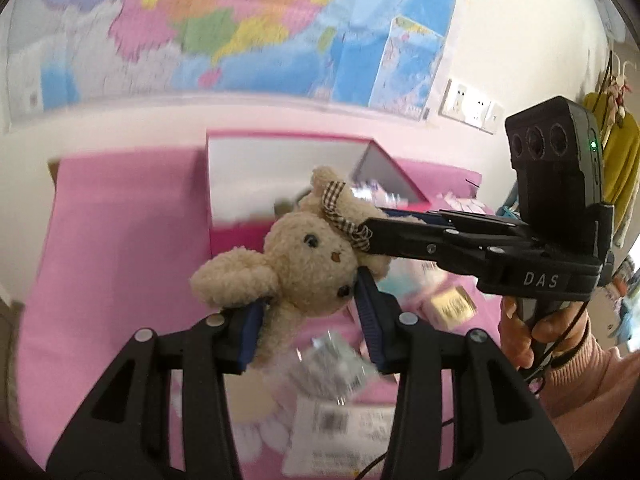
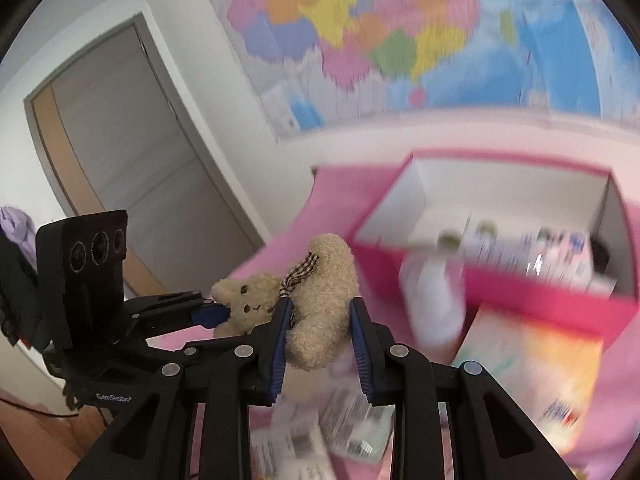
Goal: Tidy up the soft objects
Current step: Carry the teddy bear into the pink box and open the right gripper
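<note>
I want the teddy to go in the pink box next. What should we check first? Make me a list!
1. Left gripper has the plush teddy: ok, its blue pads press the toy's sides just below the head.
2. Right gripper has it too: ok, the pads squeeze the teddy's body.
3. Teddy is off the pink cloth: ok, it hangs above it.
4. Pink box is open: ok, no lid on top.
5. Room inside the box: cannot tell, blurry packets already lie in the near part; the back looks bare.
6. Path to the box is free: ok, nothing stands between the teddy and the box rim.
</note>
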